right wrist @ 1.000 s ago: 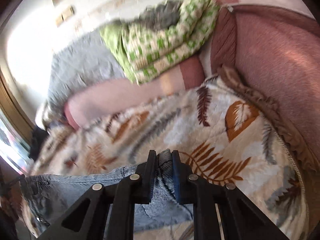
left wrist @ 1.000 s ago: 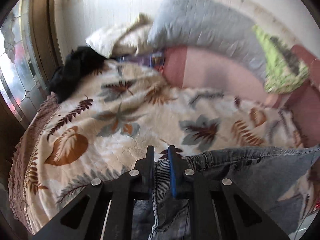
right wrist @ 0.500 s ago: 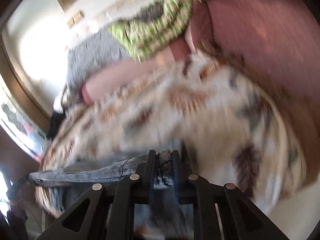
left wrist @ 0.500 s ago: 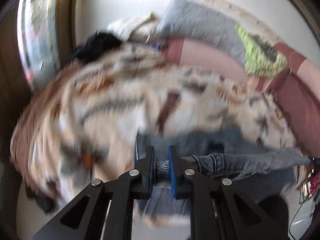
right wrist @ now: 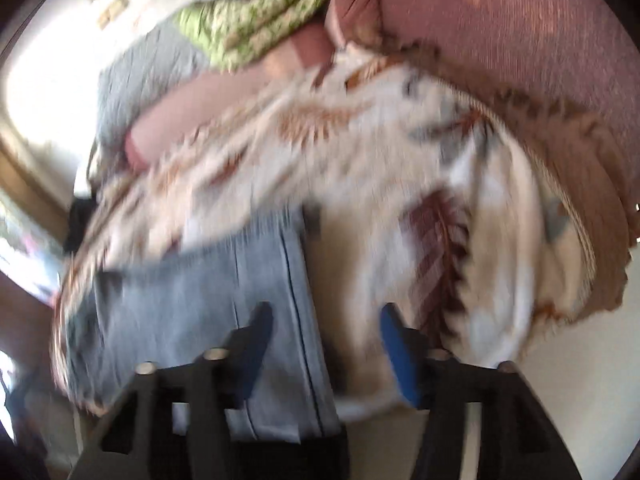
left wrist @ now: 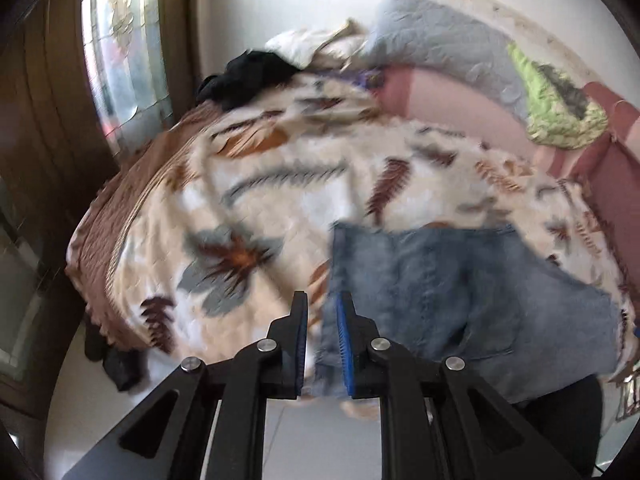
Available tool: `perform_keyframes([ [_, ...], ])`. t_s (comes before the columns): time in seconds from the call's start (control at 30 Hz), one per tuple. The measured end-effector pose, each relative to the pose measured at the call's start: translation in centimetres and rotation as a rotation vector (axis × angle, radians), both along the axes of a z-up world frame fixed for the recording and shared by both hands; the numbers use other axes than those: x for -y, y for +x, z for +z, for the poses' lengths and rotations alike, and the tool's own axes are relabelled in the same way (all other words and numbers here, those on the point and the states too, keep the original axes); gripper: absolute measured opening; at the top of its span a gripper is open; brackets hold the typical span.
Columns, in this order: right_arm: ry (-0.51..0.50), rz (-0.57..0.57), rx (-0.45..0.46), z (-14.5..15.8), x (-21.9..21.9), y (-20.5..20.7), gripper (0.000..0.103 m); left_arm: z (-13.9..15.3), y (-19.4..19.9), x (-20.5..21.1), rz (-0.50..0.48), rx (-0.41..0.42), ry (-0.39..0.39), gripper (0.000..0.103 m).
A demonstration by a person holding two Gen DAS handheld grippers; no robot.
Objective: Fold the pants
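Note:
Blue denim pants [left wrist: 460, 292] lie flat on the leaf-print blanket [left wrist: 248, 208] near the bed's front edge; they also show in the right wrist view [right wrist: 208, 312]. My left gripper [left wrist: 322, 312] is above the pants' left edge with a narrow gap between its blue-padded jaws, and nothing is pinched in it. My right gripper [right wrist: 324, 320] is open wide over the pants' right edge, holding nothing. Both views are motion-blurred.
A grey pillow [left wrist: 440, 44], green patterned cloth [left wrist: 560, 120], a black garment [left wrist: 248, 76] and white cloth [left wrist: 304, 44] lie at the bed's far side. A maroon headboard [right wrist: 520, 40] stands at the right. A window [left wrist: 124, 60] is at left. Pale floor [left wrist: 304, 432] lies below.
Both grippers pulled back towards the bed's front edge and let go of the pants, which now lie flat. The right gripper opened wide; the left opened slightly.

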State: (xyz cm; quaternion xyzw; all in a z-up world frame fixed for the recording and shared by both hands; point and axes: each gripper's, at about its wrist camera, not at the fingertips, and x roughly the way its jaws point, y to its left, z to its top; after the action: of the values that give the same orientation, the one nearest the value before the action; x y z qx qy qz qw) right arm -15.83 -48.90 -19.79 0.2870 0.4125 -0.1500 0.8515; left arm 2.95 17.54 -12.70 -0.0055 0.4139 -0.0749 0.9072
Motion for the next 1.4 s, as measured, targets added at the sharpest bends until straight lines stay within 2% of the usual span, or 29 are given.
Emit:
perform_keyframes([
  [0.13, -0.009, -0.038, 0.003, 0.0, 0.8, 5.3, 0.061, 0.0, 0.7, 3.1, -0.081, 0.024, 0.029, 0.015],
  [0.23, -0.016, 0.009, -0.107, -1.9, 0.0, 9.0, 0.059, -1.7, 2.0, 4.5, -0.071, 0.006, 0.069, 0.015],
  [0.27, -0.031, 0.030, -0.145, -2.7, -0.4, 9.5, 0.047, -2.6, 2.7, 4.6, -0.054, -0.012, 0.085, 0.015],
  [0.3, -0.051, 0.061, -0.185, -3.3, -0.9, 10.0, 0.026, -3.4, 3.5, 4.5, -0.032, -0.033, 0.096, 0.015],
  [0.43, -0.215, 0.150, -0.275, -3.2, -3.3, 11.1, 0.012, -5.7, 5.1, 3.8, 0.008, -0.083, 0.088, 0.015],
  [0.47, -0.255, 0.162, -0.285, -2.6, -3.7, 11.3, 0.003, -6.3, 5.5, 3.8, 0.013, -0.086, 0.106, 0.015],
  [0.53, -0.293, 0.153, -0.255, -1.2, -3.6, 11.1, 0.003, -7.3, 6.5, 4.0, 0.027, -0.099, 0.135, 0.015],
  [0.67, -0.287, 0.101, -0.136, 1.7, -2.6, 11.6, 0.003, -8.9, 8.0, 4.3, 0.058, -0.097, 0.147, 0.015],
  [0.73, -0.279, 0.058, -0.116, 1.3, -2.0, 12.1, 0.003, -9.6, 8.4, 4.2, 0.075, -0.104, 0.145, 0.015],
  [0.83, -0.216, 0.045, -0.258, -2.3, -0.9, 14.1, 0.004, -10.3, 8.6, 3.5, 0.101, -0.135, 0.109, 0.015],
  [0.87, -0.183, 0.023, -0.280, -3.1, -0.6, 14.1, 0.004, -10.2, 8.4, 3.3, 0.102, -0.130, 0.106, 0.015],
  [0.93, -0.239, -0.019, -0.223, -1.8, -1.1, 13.8, 0.005, -9.9, 7.9, 2.8, 0.101, -0.115, 0.131, 0.015],
  [1.0, -0.407, -0.056, -0.148, 1.0, -2.9, 13.9, 0.005, -9.8, 7.3, 2.0, 0.113, -0.108, 0.141, 0.015],
  [1.03, -0.423, -0.014, -0.084, 2.3, -4.1, 14.2, 0.005, -9.7, 7.1, 1.7, 0.114, -0.105, 0.137, 0.015],
  [1.1, -0.319, 0.151, 0.028, 3.8, -6.4, 15.7, 0.005, -9.7, 6.4, 1.3, 0.114, -0.100, 0.139, 0.015],
  [1.27, -0.109, 0.583, 0.088, 3.3, -16.5, 21.4, 0.005, -9.8, 4.3, 0.9, 0.074, -0.105, 0.094, 0.015],
  [1.33, -0.070, 0.714, 0.091, 2.7, -20.8, 22.9, 0.005, -9.7, 3.6, 1.0, 0.025, -0.105, 0.047, 0.015],
  [1.37, -0.084, 0.781, 0.099, 2.3, -23.2, 23.9, 0.005, -9.7, 3.3, 1.2, 0.000, -0.107, 0.025, 0.017],
  [1.4, -0.098, 0.823, 0.103, 2.1, -24.9, 24.7, 0.005, -9.7, 3.0, 1.5, -0.027, -0.105, 0.014, 0.028],
])
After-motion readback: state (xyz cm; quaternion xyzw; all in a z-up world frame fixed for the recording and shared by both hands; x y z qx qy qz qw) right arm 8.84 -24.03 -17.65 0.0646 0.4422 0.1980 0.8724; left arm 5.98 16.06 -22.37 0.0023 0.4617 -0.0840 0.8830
